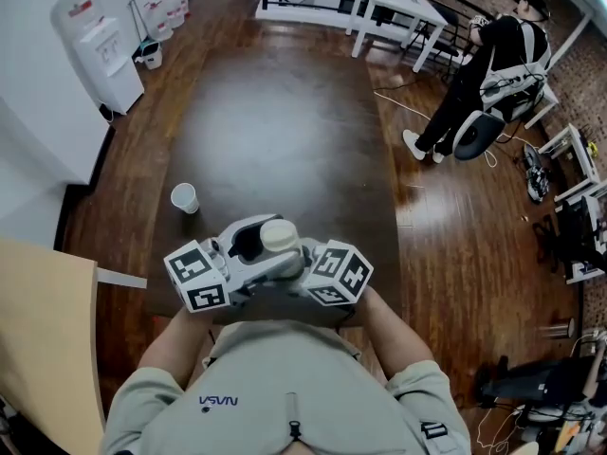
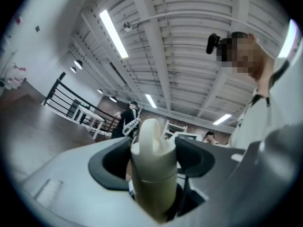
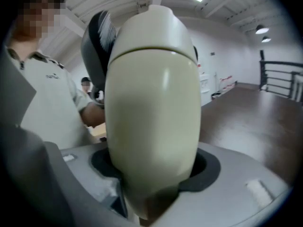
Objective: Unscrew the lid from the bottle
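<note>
A cream bottle (image 3: 151, 117) with a cream loop-handled lid (image 2: 152, 141) is held up close to my chest, over the near edge of the dark table (image 1: 275, 131). In the head view only its pale top (image 1: 280, 235) shows, between the two marker cubes. My right gripper (image 3: 154, 174) is shut on the bottle's wide body, which fills that view. My left gripper (image 2: 154, 160) has the lid between its black pads (image 2: 111, 167). Slim gaps show beside the lid, so those jaws stand open around it. The bottle's lower part is hidden by the grippers.
A white paper cup (image 1: 184, 197) stands on the table to the left of the grippers. A water dispenser (image 1: 100, 50) is at the far left wall, and a white table (image 1: 398, 8) by a railing at the back. A person (image 1: 493, 64) sits at the right.
</note>
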